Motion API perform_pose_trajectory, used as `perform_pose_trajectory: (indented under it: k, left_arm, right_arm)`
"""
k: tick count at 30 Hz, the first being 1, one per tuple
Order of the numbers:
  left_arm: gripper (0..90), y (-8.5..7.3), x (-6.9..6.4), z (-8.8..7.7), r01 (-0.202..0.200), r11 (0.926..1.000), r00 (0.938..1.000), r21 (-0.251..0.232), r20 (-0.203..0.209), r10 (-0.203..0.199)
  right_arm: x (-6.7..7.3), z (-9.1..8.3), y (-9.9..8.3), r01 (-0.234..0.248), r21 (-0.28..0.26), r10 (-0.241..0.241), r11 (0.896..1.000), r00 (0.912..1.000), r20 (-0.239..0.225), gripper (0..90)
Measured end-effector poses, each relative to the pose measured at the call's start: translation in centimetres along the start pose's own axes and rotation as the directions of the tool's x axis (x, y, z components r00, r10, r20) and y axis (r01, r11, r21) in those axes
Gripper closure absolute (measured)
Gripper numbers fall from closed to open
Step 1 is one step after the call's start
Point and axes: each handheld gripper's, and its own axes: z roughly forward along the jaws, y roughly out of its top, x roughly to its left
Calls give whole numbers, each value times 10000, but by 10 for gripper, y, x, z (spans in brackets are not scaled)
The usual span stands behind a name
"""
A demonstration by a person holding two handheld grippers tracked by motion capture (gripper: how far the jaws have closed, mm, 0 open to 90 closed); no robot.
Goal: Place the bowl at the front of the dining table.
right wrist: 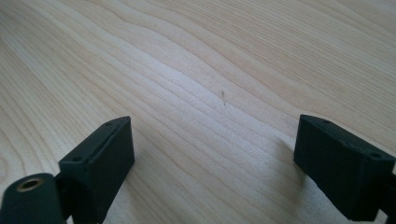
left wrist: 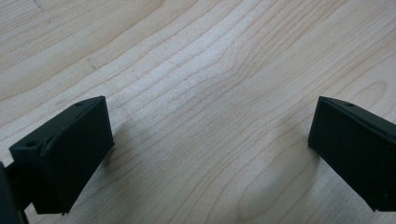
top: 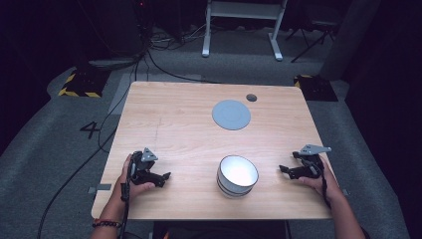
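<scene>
Both my hand-held grippers rest spread, flanking the white round bowl point(top: 238, 175).
The bowl sits lower centre; right hand-held gripper point(top: 284, 170) lies nearer than left hand-held gripper point(top: 165, 178).

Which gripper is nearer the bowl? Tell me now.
Right, by a little. The right gripper rests on the table just right of the bowl; the left gripper sits slightly farther off on the bowl's left. Both have open, empty jaws.
</scene>
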Motion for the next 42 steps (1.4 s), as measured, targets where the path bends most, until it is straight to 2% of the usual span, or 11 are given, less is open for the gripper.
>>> perform_pose_trajectory:
  k: [3,5,8,14,21,27,35,36,39,40,42]
  left_arm:
    - [0,0,0,0,-3,10000,10000,27,-14,3]
    - [0,0,0,0,-3,10000,10000,24,-18,3]
    - [1,0,0,0,-7,10000,10000,26,-22,7]
    - [1,0,0,0,-24,10000,10000,49,-16,24]
    - [1,0,0,0,-14,10000,10000,44,-2,14]
    - [2,0,0,0,22,10000,10000,39,18,-22]
    - [2,0,0,0,17,10000,10000,41,14,-17]
    - [2,0,0,0,23,10000,10000,39,19,-23]
    - [2,0,0,0,-6,10000,10000,46,-22,6]
    - [2,0,0,0,11,10000,10000,44,0,-11]
    - [2,0,0,0,13,10000,10000,41,2,-13]
  right_arm:
    - [0,-2,0,51,-151,-49,9999,9999,117,221]
    - [0,-3,0,-69,-210,71,9998,9999,99,216]
    - [3,-8,2,-149,-474,129,9988,9991,-405,203]
    - [18,-23,17,422,-955,-515,9945,9940,-970,205]
    - [39,-37,30,954,-1315,-1120,9867,9858,-1251,206]
    - [59,-43,43,1145,-1452,-1411,9828,9719,-1886,216]
    - [81,-48,52,1670,-1613,-1990,9727,9576,-2083,223]
    - [85,-50,54,1777,-1756,-2149,9683,9509,-2228,222]
    - [89,-51,57,1888,-1829,-2283,9648,9468,-2269,222]
    - [95,-53,59,2073,-1901,-2496,9596,9392,-2356,221]
    - [100,-55,61,2107,-1928,-2553,9583,9346,-2475,222]
